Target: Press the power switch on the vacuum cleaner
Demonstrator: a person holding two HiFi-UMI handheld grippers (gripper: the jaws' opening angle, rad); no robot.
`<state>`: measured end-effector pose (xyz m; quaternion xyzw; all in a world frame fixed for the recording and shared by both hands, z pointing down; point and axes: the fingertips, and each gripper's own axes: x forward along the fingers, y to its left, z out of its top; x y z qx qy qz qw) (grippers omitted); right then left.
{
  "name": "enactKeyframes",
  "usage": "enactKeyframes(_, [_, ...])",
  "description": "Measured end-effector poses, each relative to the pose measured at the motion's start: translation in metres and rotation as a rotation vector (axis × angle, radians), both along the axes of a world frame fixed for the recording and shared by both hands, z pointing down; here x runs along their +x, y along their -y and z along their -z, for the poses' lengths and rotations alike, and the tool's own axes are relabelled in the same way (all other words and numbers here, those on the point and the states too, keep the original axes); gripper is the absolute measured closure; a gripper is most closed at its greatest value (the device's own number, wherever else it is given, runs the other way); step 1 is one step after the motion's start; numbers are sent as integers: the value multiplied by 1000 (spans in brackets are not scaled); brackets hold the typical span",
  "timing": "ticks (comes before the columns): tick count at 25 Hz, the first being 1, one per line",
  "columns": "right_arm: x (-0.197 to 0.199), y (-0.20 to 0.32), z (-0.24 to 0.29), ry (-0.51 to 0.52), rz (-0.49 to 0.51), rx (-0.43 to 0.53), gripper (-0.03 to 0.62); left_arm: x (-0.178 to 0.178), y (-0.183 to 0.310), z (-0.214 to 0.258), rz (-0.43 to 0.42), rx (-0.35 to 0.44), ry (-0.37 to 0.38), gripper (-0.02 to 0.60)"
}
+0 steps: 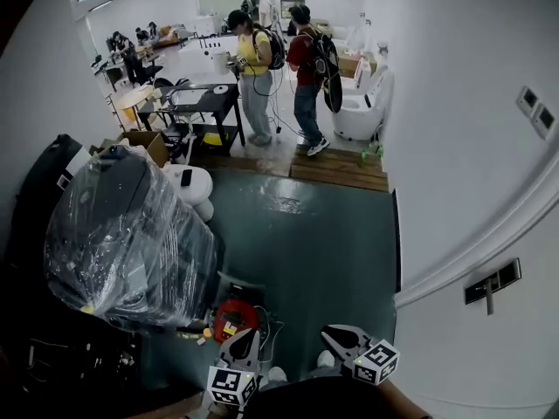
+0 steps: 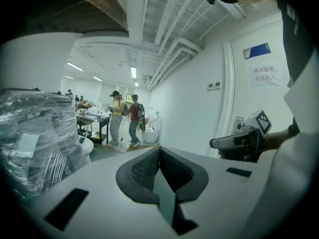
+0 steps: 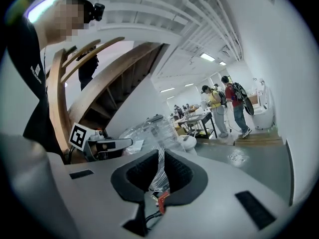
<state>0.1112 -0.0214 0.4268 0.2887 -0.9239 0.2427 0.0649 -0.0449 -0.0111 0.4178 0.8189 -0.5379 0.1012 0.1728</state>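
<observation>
**Hovering low over the red canister, both grippers unloaded**

Head view: the red round vacuum cleaner (image 1: 234,317) sits on the smooth teal floor (image 1: 332,243) at 6 o'clock of the frame, with a yellow tag and dark cords on and around it. Its power switch cannot be made out.

The left gripper (image 1: 242,333) is at 5 o'clock of the canister, tips just beside it; whether they touch it cannot be told. Its own view shows the jaws drawn together at the tips with nothing between them, only floor showing behind. The right gripper (image 1: 332,332) is at 3 o'clock of the left one, apart from the canister. Its jaws stand a narrow crack apart and grip nothing. Through that crack its own view shows plastic film and a scrap of red.

A large dark bulk wrapped in clear plastic film (image 1: 131,243) stands at 10 o'clock of the canister, close by. At 12 o'clock of the frame two people with backpacks (image 1: 279,68) stand beside a long wooden platform (image 1: 336,168). A black metal table (image 1: 203,103) is at 9 o'clock of them and a white ceramic toilet (image 1: 362,107) at 3 o'clock. The white wall (image 1: 463,147) runs down the 3 o'clock side.
</observation>
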Motion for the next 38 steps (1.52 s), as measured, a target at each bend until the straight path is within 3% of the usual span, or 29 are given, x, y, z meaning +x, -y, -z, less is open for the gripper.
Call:
enactKeyframes(12, [12,42,30,50,89,55,539,8,11,49,119,112,22,566])
enactKeyframes(21, [3,52,35,44,151,83,539,7,15,45,185,106,-12,566])
enactKeyframes(26, [-5,58,43,38,153,121,545,8,21,44,181,105,-19,566])
enactKeyframes(38, [-13,61,46,67,111,108,545,2,28,45,159,107,-32,566])
